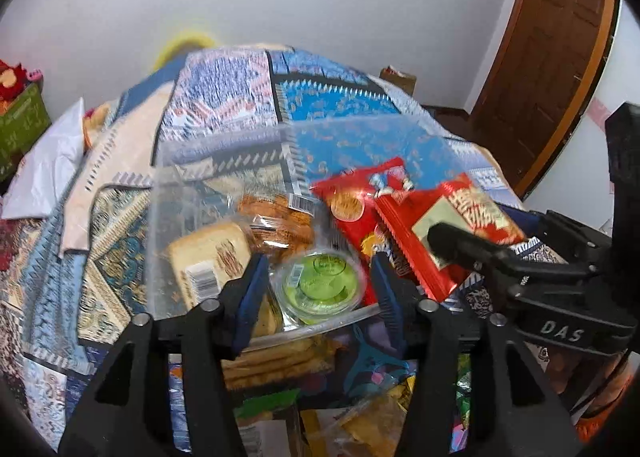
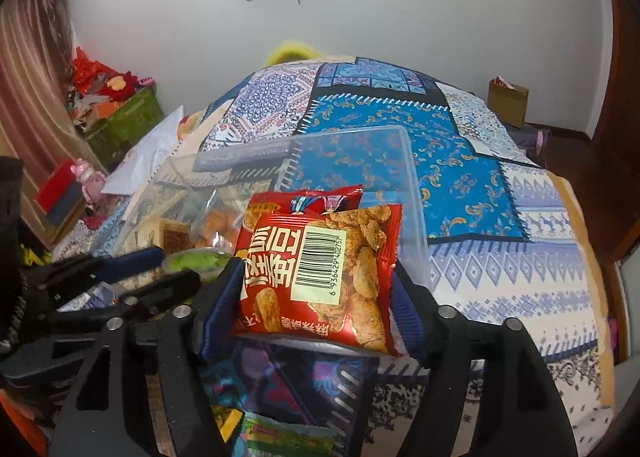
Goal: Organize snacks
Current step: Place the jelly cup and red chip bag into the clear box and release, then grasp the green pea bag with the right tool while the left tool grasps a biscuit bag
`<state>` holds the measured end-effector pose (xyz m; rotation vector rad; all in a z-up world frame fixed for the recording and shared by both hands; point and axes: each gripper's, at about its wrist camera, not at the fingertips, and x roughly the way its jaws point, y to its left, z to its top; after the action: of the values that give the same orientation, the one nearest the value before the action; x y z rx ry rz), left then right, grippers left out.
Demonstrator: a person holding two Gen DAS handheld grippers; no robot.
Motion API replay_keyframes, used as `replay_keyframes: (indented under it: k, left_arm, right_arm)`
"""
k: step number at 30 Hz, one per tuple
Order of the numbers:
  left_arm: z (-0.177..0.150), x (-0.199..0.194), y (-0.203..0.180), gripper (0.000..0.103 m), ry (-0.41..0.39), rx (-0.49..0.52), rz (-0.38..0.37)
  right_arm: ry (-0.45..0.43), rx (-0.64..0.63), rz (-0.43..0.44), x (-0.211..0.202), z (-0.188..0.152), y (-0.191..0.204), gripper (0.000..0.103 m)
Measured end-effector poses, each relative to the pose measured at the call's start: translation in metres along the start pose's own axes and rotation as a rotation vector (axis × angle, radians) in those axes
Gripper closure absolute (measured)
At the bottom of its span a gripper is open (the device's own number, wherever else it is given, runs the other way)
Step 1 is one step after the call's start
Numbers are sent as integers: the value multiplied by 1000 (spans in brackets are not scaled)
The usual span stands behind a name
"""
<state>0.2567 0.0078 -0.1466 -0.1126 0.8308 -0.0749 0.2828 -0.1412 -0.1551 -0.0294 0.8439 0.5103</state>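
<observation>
**Both grippers over the clear snack bin on the bed**

Left wrist view: my left gripper (image 1: 320, 289) sits low in the middle of the frame, its blue pads standing apart on either side of a small green-lidded cup (image 1: 320, 283). The cup lies between the pads, and I see a gap on both sides, so nothing is clamped. The cup rests inside the clear plastic bin (image 1: 168, 193), which takes up the centre of the frame on the patterned bedspread (image 1: 336, 97). Left of the cup is a wrapped pale cake slice (image 1: 208, 253); behind it, a bag of brown biscuits (image 1: 276, 225). Two red snack packets (image 1: 360, 201) lie at the bin's right side. My right gripper (image 1: 444, 237) reaches in from the right edge over the nearer one.

Right wrist view: my right gripper (image 2: 316, 285) frames the red crisp packet (image 2: 320, 269), barcode facing up, in the lower middle. The pads stand wide, just beside the packet's edges; I cannot tell whether they touch it. The packet lies at the bin's (image 2: 408, 185) near edge. My left gripper (image 2: 160, 269) enters from the left by the green cup (image 2: 196, 259).
</observation>
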Motion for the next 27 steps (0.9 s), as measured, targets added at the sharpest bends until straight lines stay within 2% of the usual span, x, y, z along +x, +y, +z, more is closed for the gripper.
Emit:
replay_keyframes:
  k: [7,10,13,21,27]
  left_arm:
    - [1,-39,-3,45,-65,24,10]
    - [-3,-55,0,39,-85,26,19]
    - [-8,-70,4,39,-103,29,37]
    - [-29,-90,23,39,-93,10,78]
    - [-56,-89,37,39,-25,-14,94]
  right_arm:
    - [14,16,12,-15,-3,-2,30]
    - [11,22,13,-24,-3,-1,30]
    - [-15,11,-7,-35,-3,1,30]
    - [-56,9,-11,-61,-6,6,30]
    - [-34,-1,-24,-69,-28,9,27]
